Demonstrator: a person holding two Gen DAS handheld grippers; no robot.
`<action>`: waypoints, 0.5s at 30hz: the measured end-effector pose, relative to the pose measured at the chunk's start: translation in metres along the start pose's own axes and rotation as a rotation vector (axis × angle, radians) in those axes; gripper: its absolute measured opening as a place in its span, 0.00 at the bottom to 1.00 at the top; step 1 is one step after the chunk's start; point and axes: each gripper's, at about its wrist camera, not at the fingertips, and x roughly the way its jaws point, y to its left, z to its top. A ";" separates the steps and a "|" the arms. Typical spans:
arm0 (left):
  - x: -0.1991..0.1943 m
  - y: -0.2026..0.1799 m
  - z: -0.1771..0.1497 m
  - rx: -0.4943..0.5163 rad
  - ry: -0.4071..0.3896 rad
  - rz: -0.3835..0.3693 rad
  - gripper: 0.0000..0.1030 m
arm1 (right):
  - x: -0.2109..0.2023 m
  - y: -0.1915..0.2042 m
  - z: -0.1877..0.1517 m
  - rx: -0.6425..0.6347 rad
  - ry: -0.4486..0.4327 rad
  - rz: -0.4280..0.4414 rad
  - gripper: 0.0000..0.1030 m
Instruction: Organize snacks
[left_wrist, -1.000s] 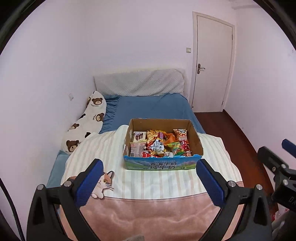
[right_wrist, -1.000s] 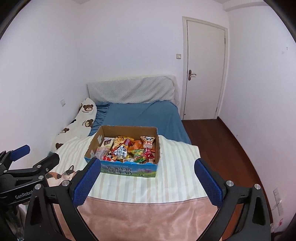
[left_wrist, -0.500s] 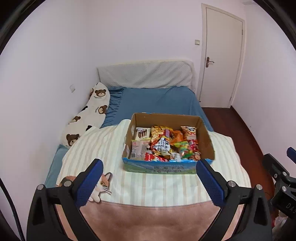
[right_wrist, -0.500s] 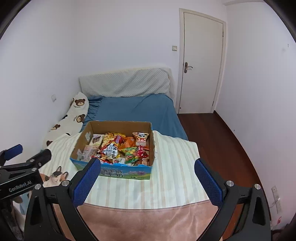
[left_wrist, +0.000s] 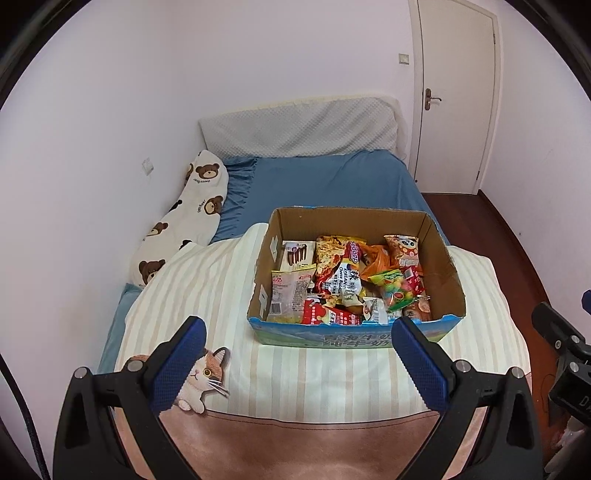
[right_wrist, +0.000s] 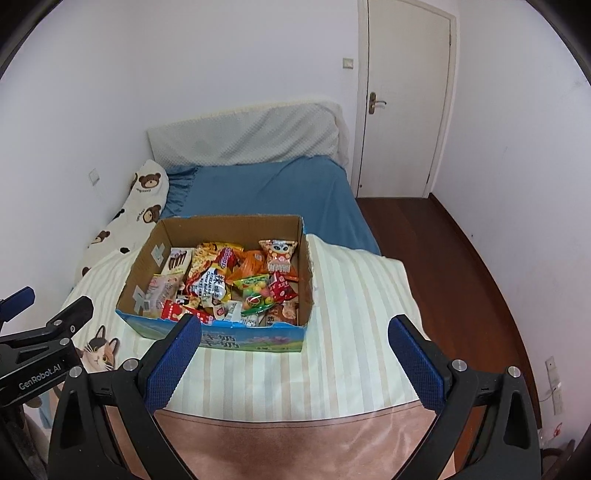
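Note:
An open cardboard box (left_wrist: 445, 254) with a blue printed front stands on a striped blanket (left_wrist: 207, 295) on the bed. It is full of mixed snack packets (left_wrist: 347, 280). The box also shows in the right wrist view (right_wrist: 147, 251), with the snacks (right_wrist: 229, 280) inside. My left gripper (left_wrist: 295, 365) is open and empty, in front of the box and apart from it. My right gripper (right_wrist: 293, 363) is open and empty, in front of the box's right half.
A bear-print pillow (left_wrist: 184, 218) lies along the left wall. A blue sheet (left_wrist: 325, 184) and a grey headboard cushion (left_wrist: 299, 129) lie behind the box. A white door (left_wrist: 454, 92) and wooden floor (right_wrist: 436, 251) are to the right of the bed. The blanket's pink edge (left_wrist: 295, 443) is nearest.
Both grippers have moved closer to the box and now look down into it more steeply. The box looks larger in both views. Both grippers stay open.

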 end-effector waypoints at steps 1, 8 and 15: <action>0.001 0.001 0.000 -0.003 0.000 -0.002 1.00 | 0.004 0.001 0.000 -0.002 0.004 0.000 1.00; 0.005 0.004 0.001 -0.017 -0.021 -0.011 1.00 | 0.015 0.005 0.001 -0.001 0.018 0.025 1.00; 0.004 0.005 0.003 -0.008 -0.044 0.002 1.00 | 0.017 0.010 0.000 -0.005 0.000 0.019 1.00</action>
